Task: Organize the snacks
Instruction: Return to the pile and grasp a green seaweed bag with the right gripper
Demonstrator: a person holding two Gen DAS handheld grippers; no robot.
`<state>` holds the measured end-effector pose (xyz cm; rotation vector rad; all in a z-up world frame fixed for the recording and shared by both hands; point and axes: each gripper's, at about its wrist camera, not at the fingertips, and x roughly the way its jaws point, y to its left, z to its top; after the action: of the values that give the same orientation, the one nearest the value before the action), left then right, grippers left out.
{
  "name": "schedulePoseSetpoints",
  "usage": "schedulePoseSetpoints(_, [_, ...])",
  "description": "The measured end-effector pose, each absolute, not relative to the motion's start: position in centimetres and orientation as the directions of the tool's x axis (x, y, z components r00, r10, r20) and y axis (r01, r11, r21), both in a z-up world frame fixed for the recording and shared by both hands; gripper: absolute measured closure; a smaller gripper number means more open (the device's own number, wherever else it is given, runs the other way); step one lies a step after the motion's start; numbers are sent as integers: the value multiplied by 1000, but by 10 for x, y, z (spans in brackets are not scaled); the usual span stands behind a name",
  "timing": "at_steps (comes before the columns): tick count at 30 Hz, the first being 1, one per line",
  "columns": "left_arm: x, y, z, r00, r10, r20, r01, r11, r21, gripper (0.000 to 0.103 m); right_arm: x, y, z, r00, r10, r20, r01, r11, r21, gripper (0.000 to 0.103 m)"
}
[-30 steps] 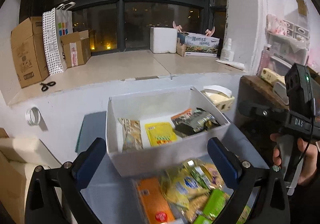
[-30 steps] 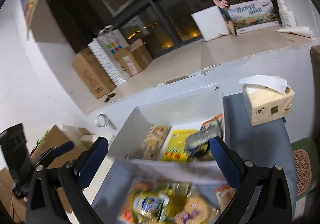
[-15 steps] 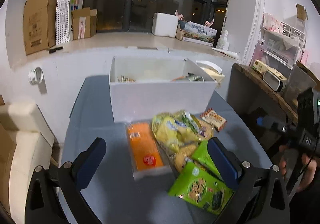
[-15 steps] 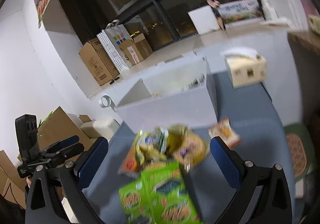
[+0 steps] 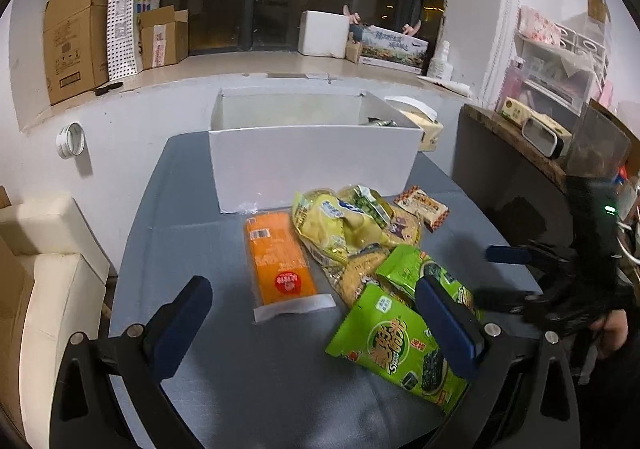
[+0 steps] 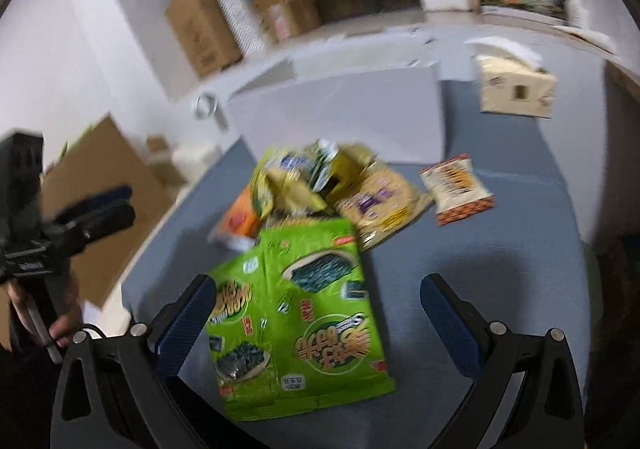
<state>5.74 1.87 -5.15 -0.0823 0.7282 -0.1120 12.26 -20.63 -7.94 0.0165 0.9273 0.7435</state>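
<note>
A pile of snacks lies on the grey-blue table (image 5: 192,249) in front of a white box (image 5: 312,165). It holds an orange packet (image 5: 278,263), yellow bags (image 5: 344,223), two green seaweed bags (image 5: 394,341) (image 6: 304,313) and a small orange-white packet (image 5: 420,207) (image 6: 458,189). My left gripper (image 5: 316,323) is open, low over the table, nearer than the orange packet. My right gripper (image 6: 320,319) is open above the green bags, which lie between its fingers. The white box (image 6: 340,113) stands behind the pile.
A tissue box (image 6: 516,85) sits at the table's far right beside the white box. Cardboard boxes (image 5: 76,37) and a spotted bag (image 5: 124,21) stand on the window ledge. A dark shelf (image 5: 516,153) borders the table on the right; a cream seat (image 5: 44,273) is at left.
Both grippers pulled back and down from over the white box to the snack pile in front of it. The green bags now lie between the right fingers.
</note>
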Motion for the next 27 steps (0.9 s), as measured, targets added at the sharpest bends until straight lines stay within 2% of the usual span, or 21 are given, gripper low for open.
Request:
schedulePoseSetpoints(7, [52, 14, -60, 720, -136, -681, 83, 991, -109, 0, 130, -175, -114, 255, 523, -813, -621, 733, 277, 1])
schedulePoseSetpoints(9, [51, 15, -65, 712, -128, -691, 78, 992, -103, 0, 127, -173, -118, 249, 524, -815, -629, 727, 276, 36])
schedulePoseSetpoints(20, [52, 5, -79, 672, -157, -723, 148, 986, -77, 0, 125, -203, -95, 325, 553, -767, -593, 751, 290, 36])
schedulePoseSetpoints(27, [66, -14, -90, 551, -226, -804, 107, 974, -201, 0, 115, -237, -68, 449, 503, -738, -508, 824, 252, 36])
